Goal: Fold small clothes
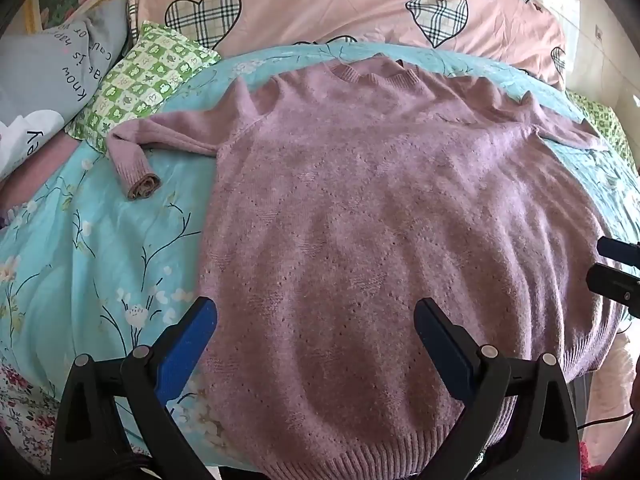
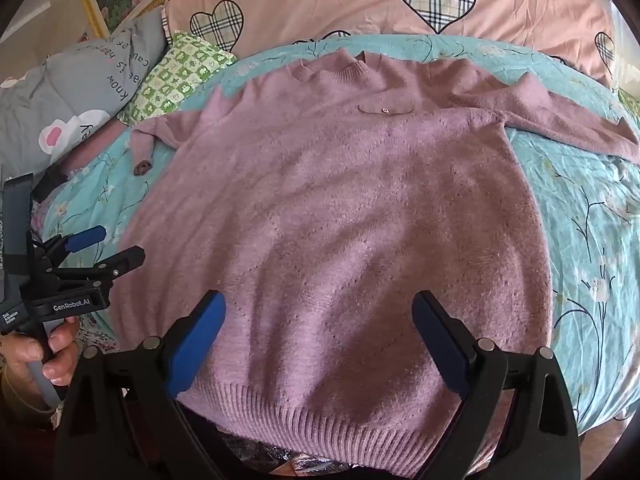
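A mauve knitted sweater [image 1: 380,220] [image 2: 340,208] lies flat on the bed, collar far, ribbed hem [image 2: 320,420] near me. Its left sleeve [image 1: 160,136] bends down to a rolled cuff [image 1: 142,186]; the right sleeve [image 2: 560,120] stretches out to the right. My left gripper [image 1: 316,320] hovers open above the lower left part of the sweater, nothing between its fingers. My right gripper [image 2: 320,316] stands open above the lower middle, also holding nothing. The left gripper [image 2: 108,246] shows at the left of the right wrist view, a hand [image 2: 44,356] on its grip.
The bed has a turquoise floral sheet [image 1: 92,248] [image 2: 592,240]. A pink quilt with plaid hearts [image 1: 340,4] lies behind the sweater. A green checked pillow [image 1: 140,80] and a grey printed pillow [image 1: 52,68] sit at the far left.
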`<move>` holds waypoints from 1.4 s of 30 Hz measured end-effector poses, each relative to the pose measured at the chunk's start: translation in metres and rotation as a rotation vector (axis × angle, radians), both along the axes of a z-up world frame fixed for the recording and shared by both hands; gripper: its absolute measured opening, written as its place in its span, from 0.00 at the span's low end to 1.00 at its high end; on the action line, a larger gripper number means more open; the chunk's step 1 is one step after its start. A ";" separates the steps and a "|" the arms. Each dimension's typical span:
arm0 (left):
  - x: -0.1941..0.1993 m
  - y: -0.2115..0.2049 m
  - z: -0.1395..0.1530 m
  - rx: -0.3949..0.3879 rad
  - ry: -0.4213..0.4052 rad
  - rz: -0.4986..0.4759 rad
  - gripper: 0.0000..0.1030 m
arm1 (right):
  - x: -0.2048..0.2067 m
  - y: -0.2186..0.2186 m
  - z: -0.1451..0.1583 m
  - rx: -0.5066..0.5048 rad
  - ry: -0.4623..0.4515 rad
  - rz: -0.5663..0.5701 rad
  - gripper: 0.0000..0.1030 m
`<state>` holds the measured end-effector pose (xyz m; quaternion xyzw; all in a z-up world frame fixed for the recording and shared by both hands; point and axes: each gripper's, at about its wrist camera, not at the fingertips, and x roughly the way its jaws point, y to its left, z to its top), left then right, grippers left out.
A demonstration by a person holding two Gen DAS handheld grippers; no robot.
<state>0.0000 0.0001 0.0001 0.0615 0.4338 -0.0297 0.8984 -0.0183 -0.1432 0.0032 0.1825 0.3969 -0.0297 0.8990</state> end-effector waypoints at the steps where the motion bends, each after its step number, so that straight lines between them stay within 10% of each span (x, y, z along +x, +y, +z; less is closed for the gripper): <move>1: 0.000 0.000 0.000 0.001 -0.001 -0.002 0.96 | 0.000 0.000 0.000 0.001 -0.001 -0.001 0.92; 42: 0.007 -0.002 -0.006 -0.016 0.030 -0.016 0.96 | 0.002 -0.001 -0.002 0.041 0.005 -0.016 0.92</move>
